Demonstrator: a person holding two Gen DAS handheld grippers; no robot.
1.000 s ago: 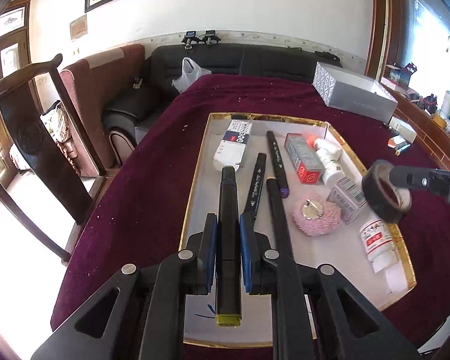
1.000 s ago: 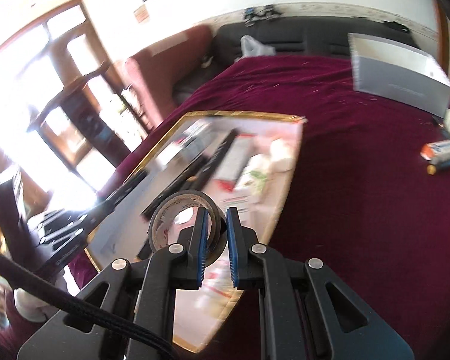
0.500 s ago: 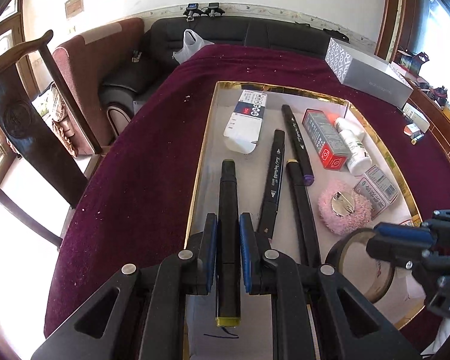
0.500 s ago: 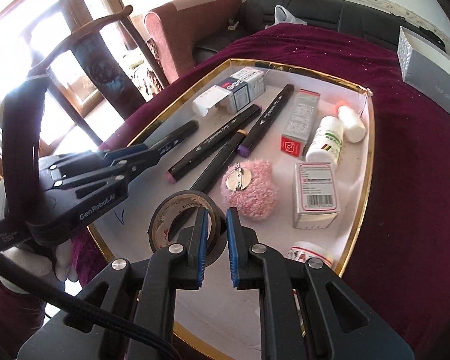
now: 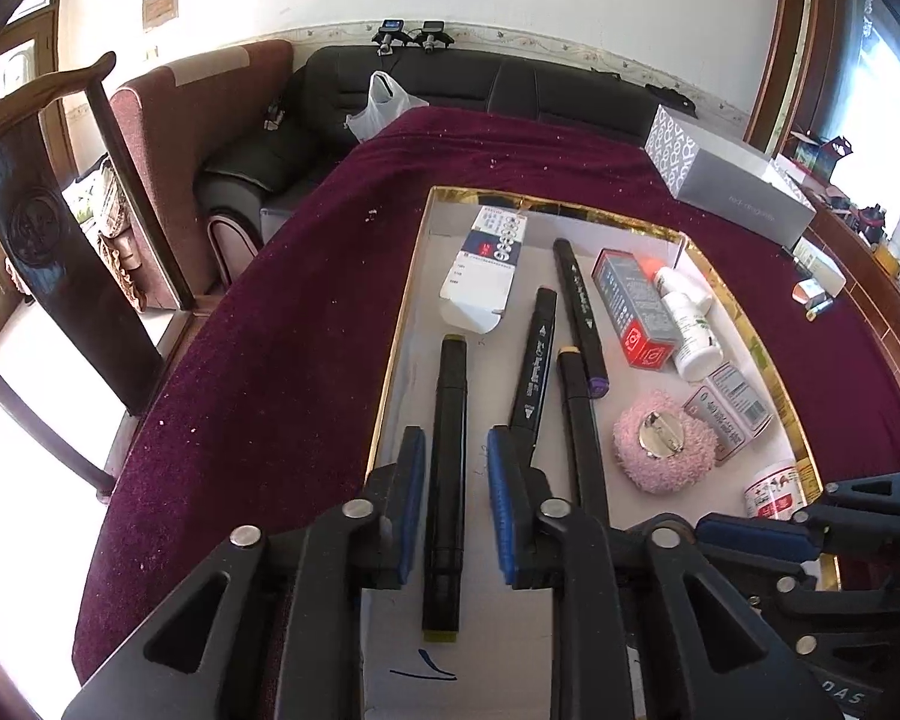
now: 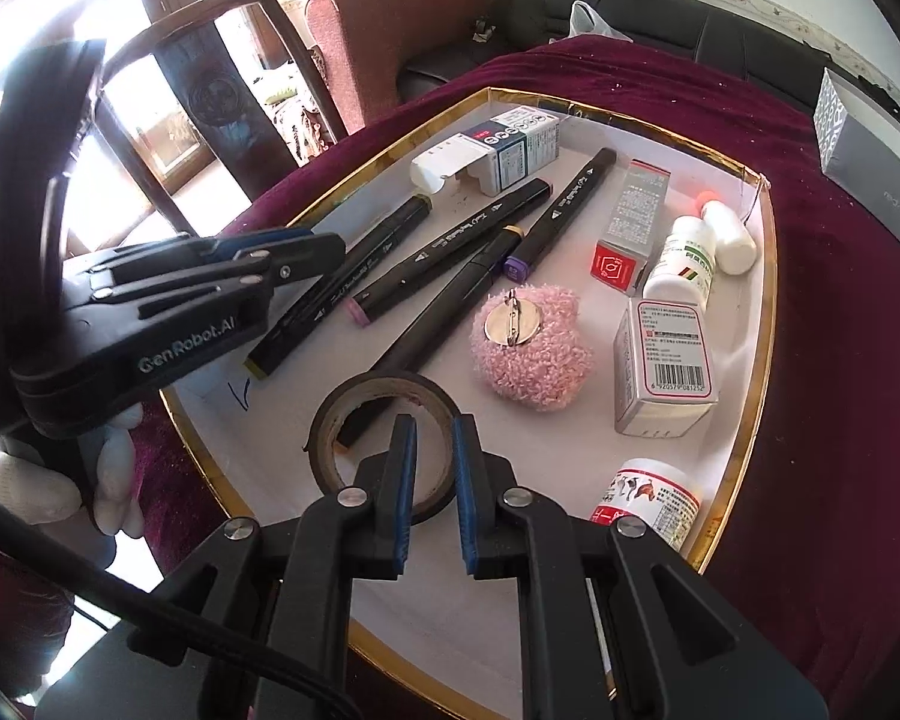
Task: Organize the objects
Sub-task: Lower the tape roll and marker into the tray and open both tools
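The fingers [image 5: 414,504] of the left gripper [image 5: 453,507] were spreading apart, with a black marker [image 5: 447,468] lying between them on the tray floor, the pads no longer pressing it. The right gripper [image 6: 432,468] was clamped across the wall of a dark tape roll [image 6: 384,444], one finger inside the ring and one outside, the roll low over the near end of the tray [image 6: 756,360].

By my reading the sorting was well along: three more markers, cartons, white bottles and a pink brooch [image 6: 531,345] already lay inside the tray, the marker had just been set down, and the tape remained to be released. A few small items (too far off to identify) sat out on the table [image 5: 306,276], perhaps left to collect.

The tray was shallow, white-floored and gold-rimmed; the table cloth a plush, lint-flecked maroon. The markers were long, matte and capped; the brooch fuzzy around a shiny metal disc; the tape a glossy, thin hoop.
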